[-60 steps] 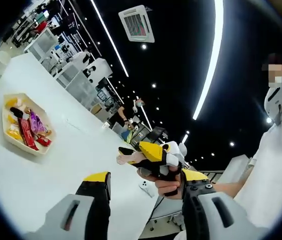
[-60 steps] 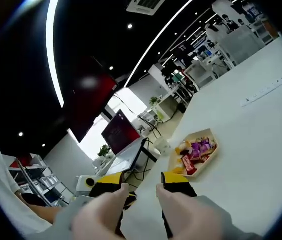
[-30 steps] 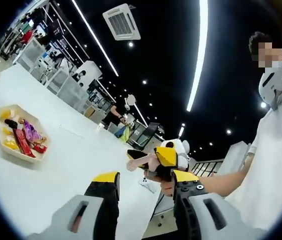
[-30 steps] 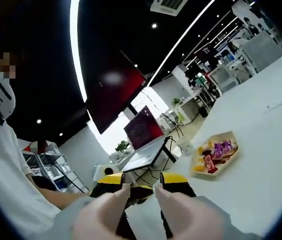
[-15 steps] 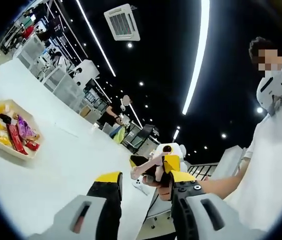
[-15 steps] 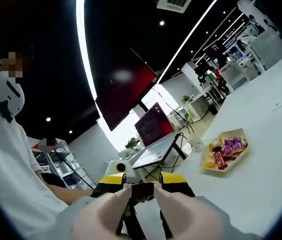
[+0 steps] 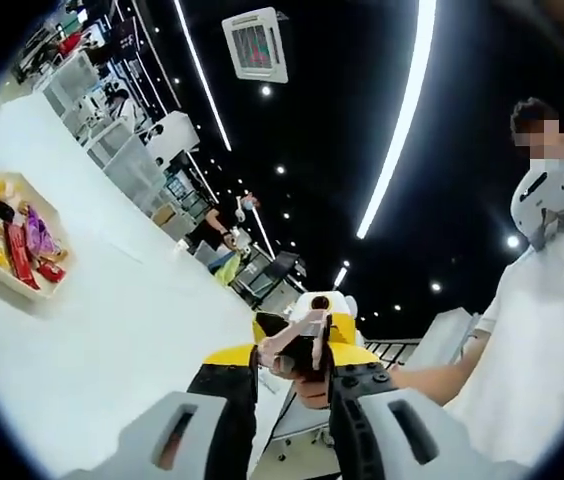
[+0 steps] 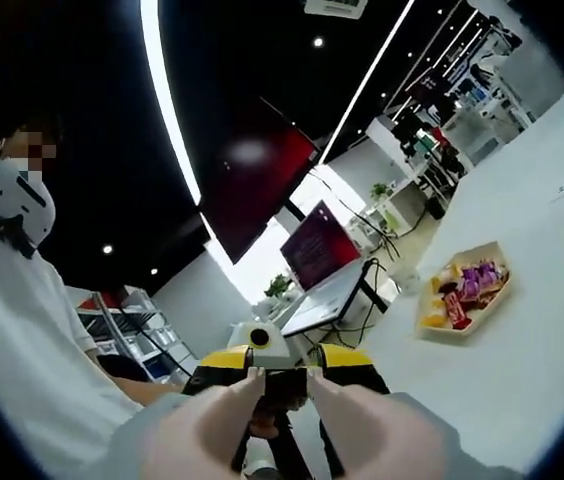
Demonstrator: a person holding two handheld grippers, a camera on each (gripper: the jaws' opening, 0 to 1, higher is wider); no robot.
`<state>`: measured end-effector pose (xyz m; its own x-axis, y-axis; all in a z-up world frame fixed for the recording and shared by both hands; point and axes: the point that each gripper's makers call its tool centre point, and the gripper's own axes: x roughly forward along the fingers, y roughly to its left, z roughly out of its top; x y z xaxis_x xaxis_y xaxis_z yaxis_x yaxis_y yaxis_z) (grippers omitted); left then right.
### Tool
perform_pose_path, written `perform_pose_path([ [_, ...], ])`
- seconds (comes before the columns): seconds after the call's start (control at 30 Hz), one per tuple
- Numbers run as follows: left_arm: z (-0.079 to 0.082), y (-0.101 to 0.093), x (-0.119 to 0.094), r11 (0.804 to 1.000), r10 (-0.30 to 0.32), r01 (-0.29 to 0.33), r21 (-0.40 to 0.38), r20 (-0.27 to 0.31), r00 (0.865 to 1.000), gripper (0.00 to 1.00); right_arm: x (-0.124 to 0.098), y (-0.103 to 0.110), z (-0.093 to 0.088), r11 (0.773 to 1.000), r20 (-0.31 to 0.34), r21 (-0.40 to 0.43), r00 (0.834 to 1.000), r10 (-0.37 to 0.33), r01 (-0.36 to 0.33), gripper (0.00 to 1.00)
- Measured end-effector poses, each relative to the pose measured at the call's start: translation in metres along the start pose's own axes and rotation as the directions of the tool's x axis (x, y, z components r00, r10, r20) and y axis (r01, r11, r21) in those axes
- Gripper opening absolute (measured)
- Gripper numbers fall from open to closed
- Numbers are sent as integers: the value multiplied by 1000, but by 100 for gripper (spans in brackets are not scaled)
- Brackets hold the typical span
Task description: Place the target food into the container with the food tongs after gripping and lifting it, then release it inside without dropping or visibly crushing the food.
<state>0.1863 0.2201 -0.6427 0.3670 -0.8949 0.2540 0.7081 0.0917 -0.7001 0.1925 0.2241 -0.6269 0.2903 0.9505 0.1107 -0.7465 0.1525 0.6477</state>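
Up off the tabletop [image 7: 112,330]: both tongs raised, facing each other.
Left tongs [image 7: 287,358]: narrow gap, nothing held.
Right tongs [image 8: 280,376]: narrow, empty.
Food tray [image 8: 465,288]: well apart, on tabletop.
Risk: tongs could collide nose to nose.

Black ceiling [image 7: 342,110] overhead, crossed by long white light strips [image 7: 402,110] and dotted with small round spotlights [image 7: 266,90]. Square air-conditioning vent [image 7: 256,45] set into it. Broad white tabletop [image 7: 112,320] below, glossy. White cabinets and workstations [image 7: 127,150] lined up in the distance. In the right gripper view, dark red wall screen [image 8: 252,180], bright window area [image 8: 262,265] beneath, an open laptop [image 8: 327,265] on a stand, metal shelving [image 8: 127,330] at the side.
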Motion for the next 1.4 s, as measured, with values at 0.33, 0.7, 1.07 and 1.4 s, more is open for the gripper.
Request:
perform_pose_path([
  [0.33,-4,2,-8,1000,-9,9,-26,-23,1000,8,5,1,-9,1000,-73,-2,997,25,-25,18],
  [0.7,-1,6,-9,1000,-14,14,-6,-23,1000,3,0,-8,-12,1000,-111,12,994,-14,16,17],
  [1.07,0,9,-11,1000,-10,9,-22,-19,1000,3,-4,-11,-2,997,-72,71,997,-16,21,18],
  [1.4,-4,11,-18,999,7,-9,-49,-32,999,9,-7,-15,-5,989,-53,145,998,-24,32,19],
])
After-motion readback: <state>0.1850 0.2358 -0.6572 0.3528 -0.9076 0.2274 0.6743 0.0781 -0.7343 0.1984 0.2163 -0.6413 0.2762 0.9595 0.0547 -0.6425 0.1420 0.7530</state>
